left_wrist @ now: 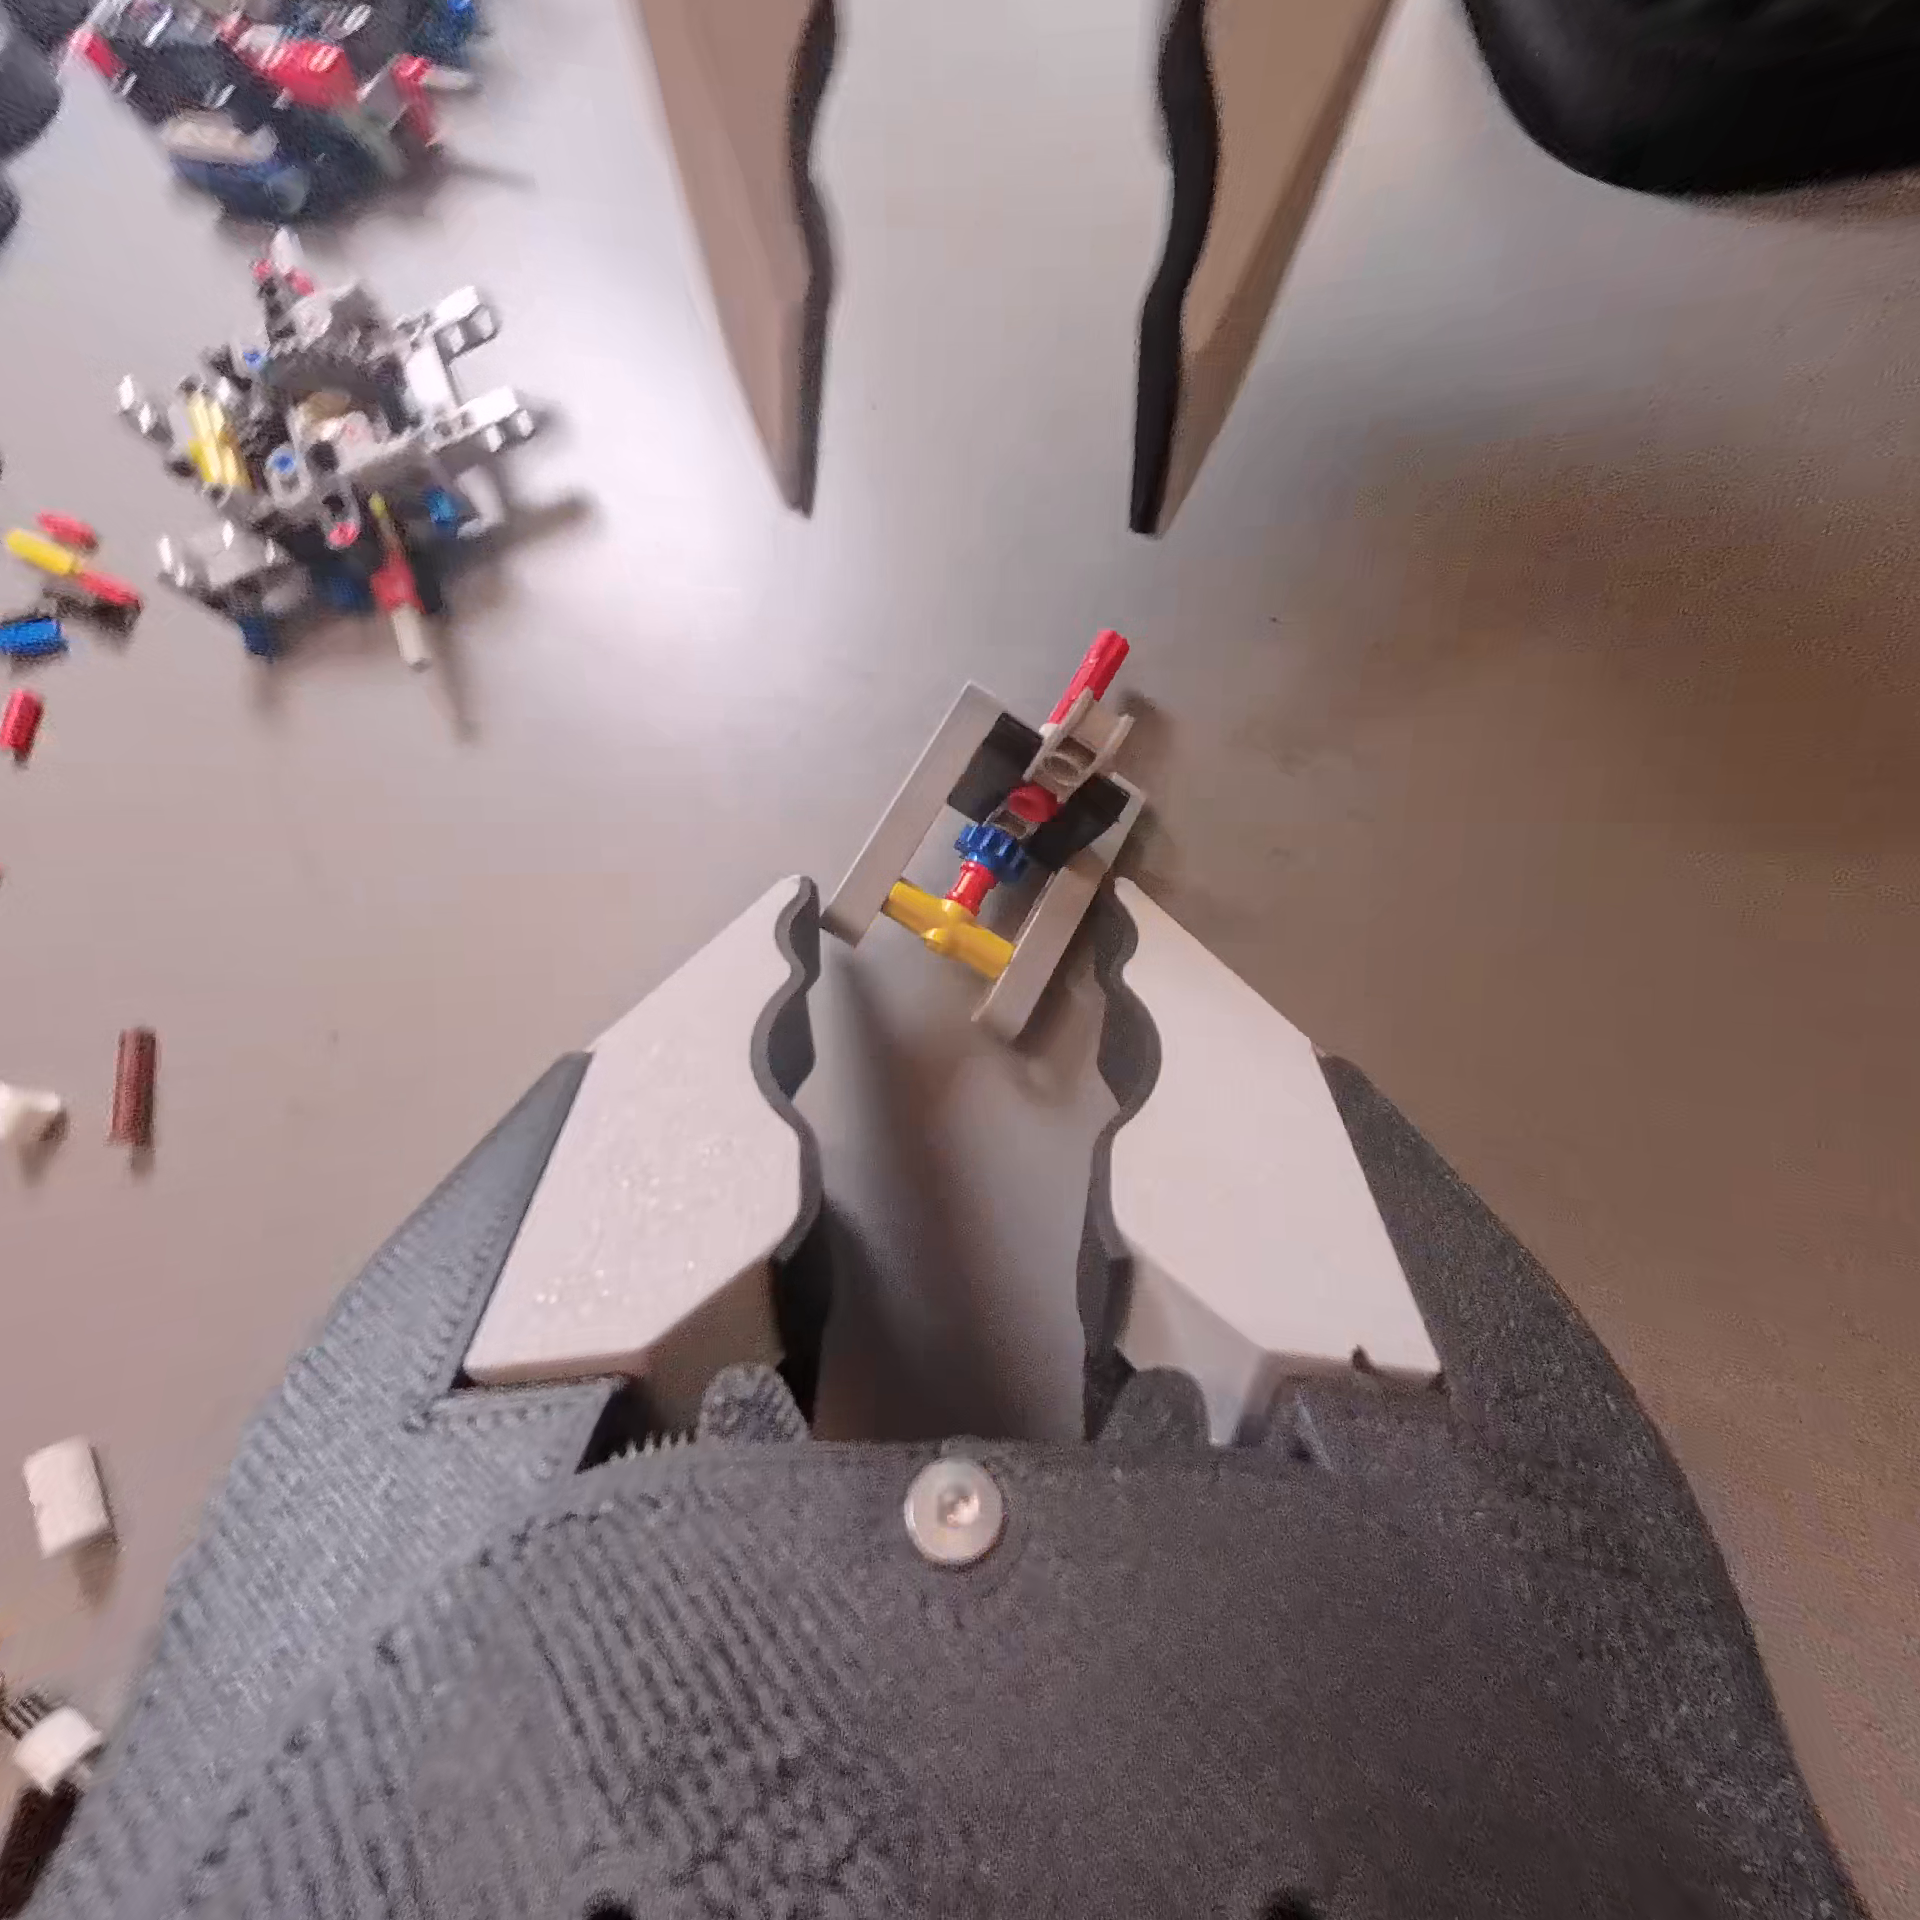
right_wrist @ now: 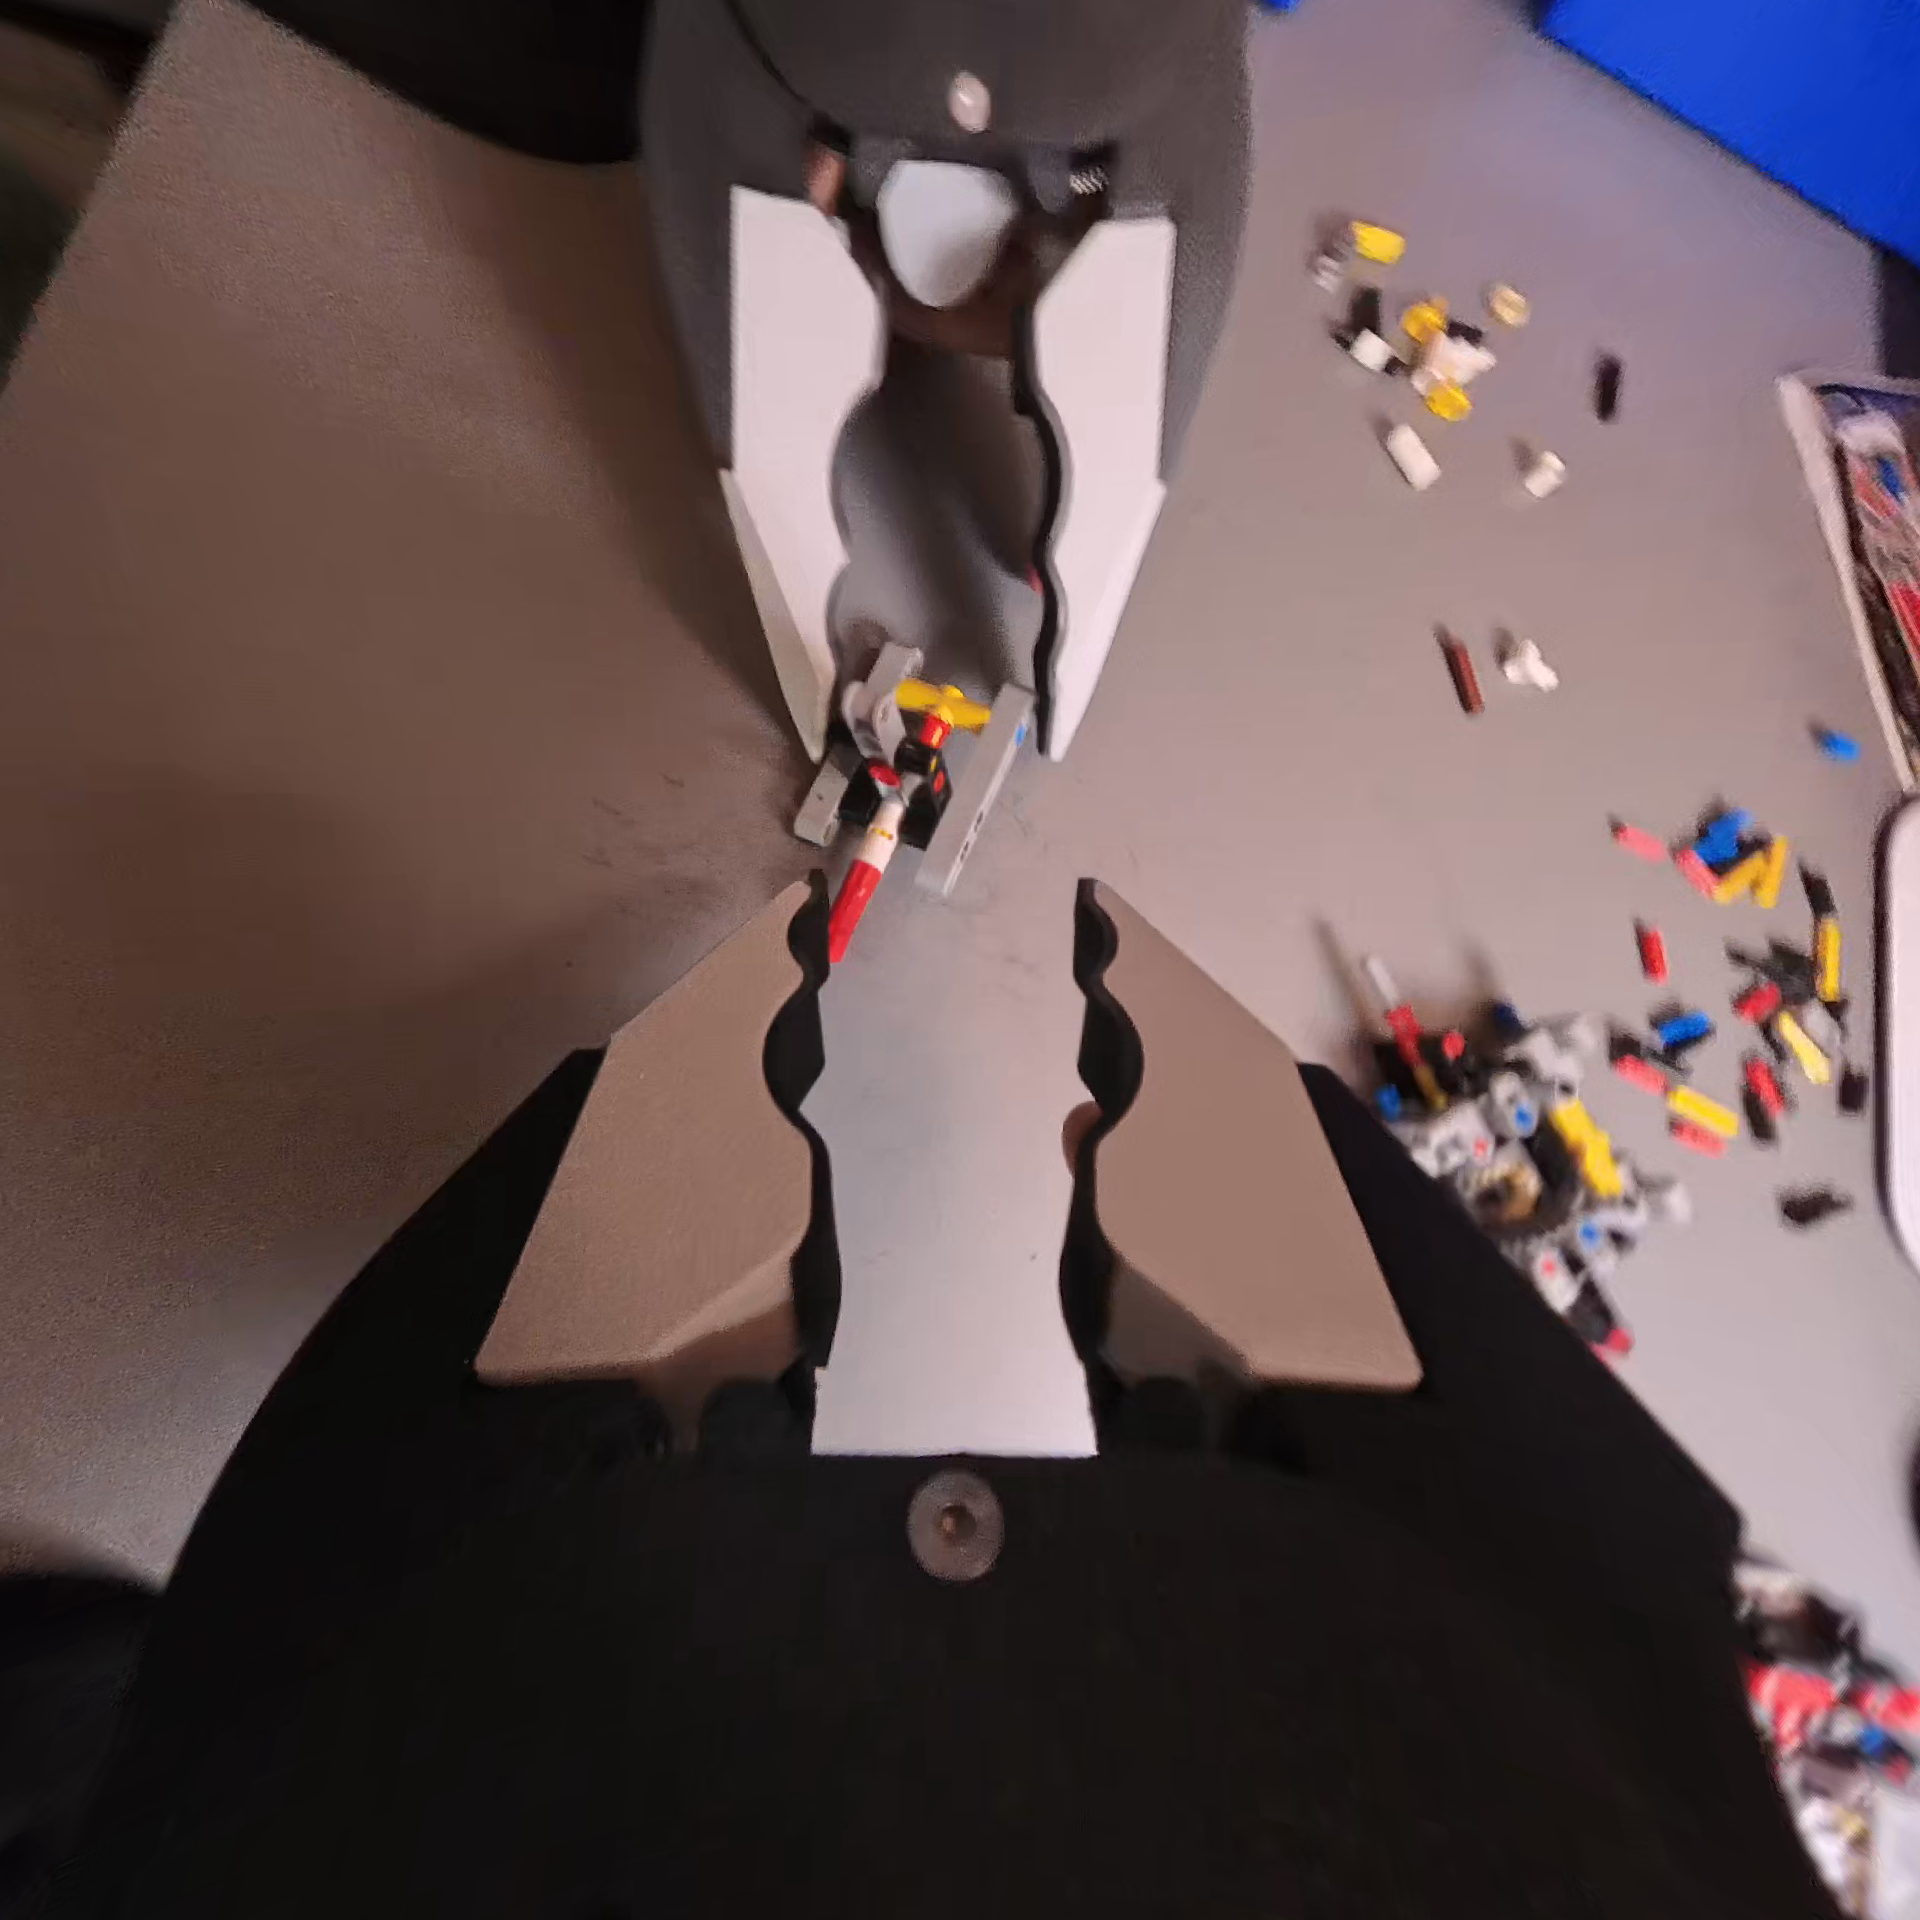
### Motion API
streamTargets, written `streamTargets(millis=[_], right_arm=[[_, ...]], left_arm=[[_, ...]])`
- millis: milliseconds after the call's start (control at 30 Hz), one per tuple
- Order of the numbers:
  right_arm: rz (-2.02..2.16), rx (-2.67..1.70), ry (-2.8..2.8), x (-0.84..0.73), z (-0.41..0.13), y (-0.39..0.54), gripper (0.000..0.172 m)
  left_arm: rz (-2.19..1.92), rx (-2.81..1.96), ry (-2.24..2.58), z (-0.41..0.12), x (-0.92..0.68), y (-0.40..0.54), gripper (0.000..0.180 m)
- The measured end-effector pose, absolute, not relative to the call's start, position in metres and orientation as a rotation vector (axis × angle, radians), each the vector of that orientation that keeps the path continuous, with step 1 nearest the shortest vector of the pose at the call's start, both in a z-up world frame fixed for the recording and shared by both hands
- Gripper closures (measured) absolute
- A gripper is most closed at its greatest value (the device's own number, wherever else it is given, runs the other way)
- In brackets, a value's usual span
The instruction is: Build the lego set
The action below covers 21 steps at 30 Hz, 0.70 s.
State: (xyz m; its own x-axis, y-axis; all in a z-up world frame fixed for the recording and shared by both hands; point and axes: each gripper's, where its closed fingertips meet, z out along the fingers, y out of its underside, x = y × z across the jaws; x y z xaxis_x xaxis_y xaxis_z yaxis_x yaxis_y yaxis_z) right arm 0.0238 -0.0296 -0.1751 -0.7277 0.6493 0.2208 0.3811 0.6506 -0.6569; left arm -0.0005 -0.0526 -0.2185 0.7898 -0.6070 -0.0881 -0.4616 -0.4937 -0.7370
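Observation:
A small assembly with a grey frame (left_wrist: 914, 800), a yellow cross piece (left_wrist: 945, 925), a blue gear (left_wrist: 992, 847), black blocks and a red axle (left_wrist: 1091, 670) lies on the grey table (left_wrist: 1455, 727). My left gripper (left_wrist: 966, 894) is shut on the near end of the frame, one pad against each side beam. It also shows in the right wrist view (right_wrist: 925, 727), with the assembly (right_wrist: 894, 790) at its tips. My right gripper (right_wrist: 945, 894) is open and holds nothing. The red axle's tip (right_wrist: 852, 904) lies just beside its left fingertip (right_wrist: 805, 914). It faces the left gripper (left_wrist: 971, 520).
A part-built grey model (left_wrist: 332, 447) and loose red, yellow and blue pieces (left_wrist: 73, 582) lie to the left. In the right wrist view a pile of pieces (right_wrist: 1538, 1143), scattered small parts (right_wrist: 1423, 332), a booklet (right_wrist: 1870, 540) and a blue object (right_wrist: 1766, 104) are on the right. The left gripper's tips are roughly 6 centimetres from the right gripper's.

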Motion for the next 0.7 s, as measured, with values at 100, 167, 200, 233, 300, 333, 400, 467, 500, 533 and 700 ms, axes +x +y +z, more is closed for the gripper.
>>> streamTargets(millis=[100,167,200,233,300,333,400,467,500,533,700], right_arm=[[0.834,-0.999,-2.301,0.028,-0.193,-0.025,0.126],[0.855,-1.039,-2.28,0.03,-0.203,-0.034,0.126],[0.827,-1.054,-2.276,0.03,-0.207,-0.035,0.126],[0.774,-1.068,-2.285,0.029,-0.212,-0.033,0.128],[0.728,-1.066,-2.316,0.029,-0.216,-0.031,0.133],[0.75,-1.064,-2.33,0.029,-0.216,-0.032,0.139],[0.782,-1.047,-2.339,0.029,-0.214,-0.033,0.145],[0.772,-1.045,-2.333,0.027,-0.216,-0.03,0.152],[0.776,-1.039,-2.337,0.027,-0.217,-0.029,0.156],[0.773,-1.037,-2.332,0.027,-0.218,-0.027,0.162],[0.778,-1.033,-2.304,0.024,-0.218,-0.021,0.165]], left_arm=[[-0.261,-2.237,0.663,-0.22,-0.001,-0.049,0.128],[-0.246,-2.235,0.654,-0.22,0.0,-0.048,0.128],[-0.242,-2.229,0.663,-0.22,0.001,-0.048,0.127],[-0.245,-2.223,0.679,-0.22,0.002,-0.049,0.128],[-0.256,-2.209,0.722,-0.219,0.003,-0.052,0.126],[-0.261,-2.2,0.753,-0.219,0.004,-0.055,0.125],[-0.257,-2.172,0.822,-0.218,0.006,-0.059,0.125],[-0.242,-2.142,0.861,-0.217,0.006,-0.059,0.126],[-0.239,-2.127,0.874,-0.217,0.007,-0.058,0.125],[-0.248,-2.119,0.883,-0.217,0.007,-0.058,0.125],[-0.303,-2.126,0.854,-0.218,0.008,-0.057,0.138]])
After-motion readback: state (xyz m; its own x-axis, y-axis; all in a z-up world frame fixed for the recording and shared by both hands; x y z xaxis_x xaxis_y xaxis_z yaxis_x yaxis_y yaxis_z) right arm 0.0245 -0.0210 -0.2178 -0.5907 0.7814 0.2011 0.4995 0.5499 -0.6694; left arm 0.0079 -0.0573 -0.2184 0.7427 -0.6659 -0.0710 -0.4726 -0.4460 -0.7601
